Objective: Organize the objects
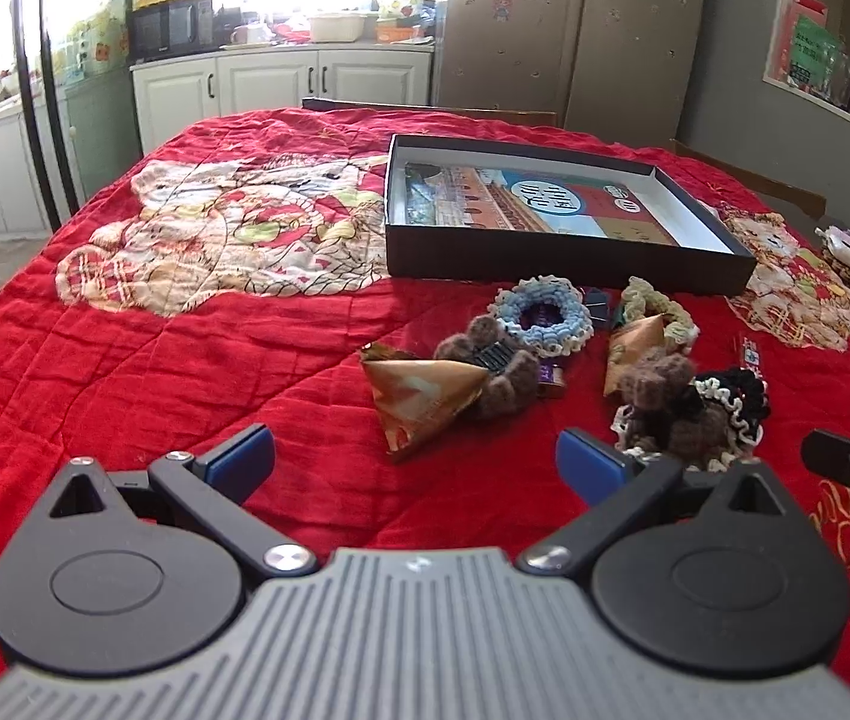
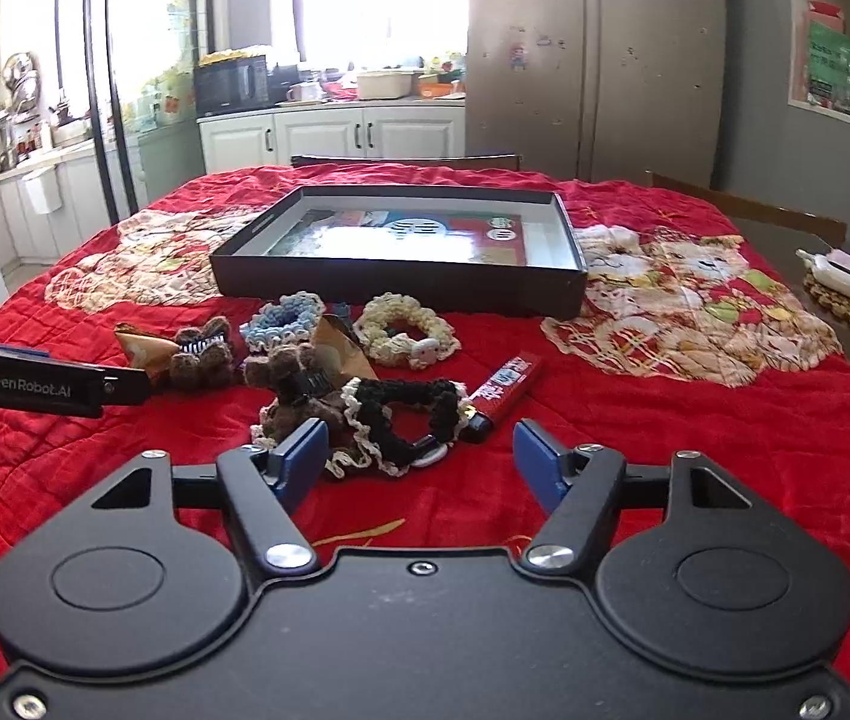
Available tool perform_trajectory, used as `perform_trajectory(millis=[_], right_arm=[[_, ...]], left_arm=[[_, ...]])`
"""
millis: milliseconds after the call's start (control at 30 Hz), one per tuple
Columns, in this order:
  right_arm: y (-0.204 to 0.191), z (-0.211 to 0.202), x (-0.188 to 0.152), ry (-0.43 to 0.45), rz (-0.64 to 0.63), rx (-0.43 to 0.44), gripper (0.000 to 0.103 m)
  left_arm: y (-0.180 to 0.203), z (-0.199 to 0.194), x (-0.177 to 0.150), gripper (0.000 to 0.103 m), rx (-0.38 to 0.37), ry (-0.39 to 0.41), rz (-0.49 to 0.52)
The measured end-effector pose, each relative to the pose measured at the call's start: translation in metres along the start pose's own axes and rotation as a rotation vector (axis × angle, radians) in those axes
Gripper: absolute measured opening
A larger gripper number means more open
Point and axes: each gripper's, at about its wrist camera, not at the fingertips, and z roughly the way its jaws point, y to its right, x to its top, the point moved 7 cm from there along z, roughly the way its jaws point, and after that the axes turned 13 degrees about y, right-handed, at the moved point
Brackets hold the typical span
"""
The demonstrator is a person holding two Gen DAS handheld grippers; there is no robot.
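Observation:
A black shallow box with a printed card inside lies open on the red quilt. In front of it lies a cluster: a blue crochet scrunchie, a cream scrunchie, a black scrunchie with cream trim, brown fuzzy hair clips, gold triangular packets and a red stick packet. My left gripper is open, just short of the gold packet. My right gripper is open, just short of the black scrunchie.
The red quilt with bear patches covers the table. A woven coaster with white items sits at the right edge. Chair backs stand behind the table. Kitchen cabinets and a fridge are beyond.

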Motion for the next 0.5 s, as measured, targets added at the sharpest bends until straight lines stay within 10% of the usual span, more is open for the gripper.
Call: perform_trajectory(millis=[500], right_arm=[[-0.021,0.026,-0.008,-0.023,-0.077,0.124,0.055]], left_arm=[[0.004,0.030,-0.004,0.103,-0.151,0.001,0.117]])
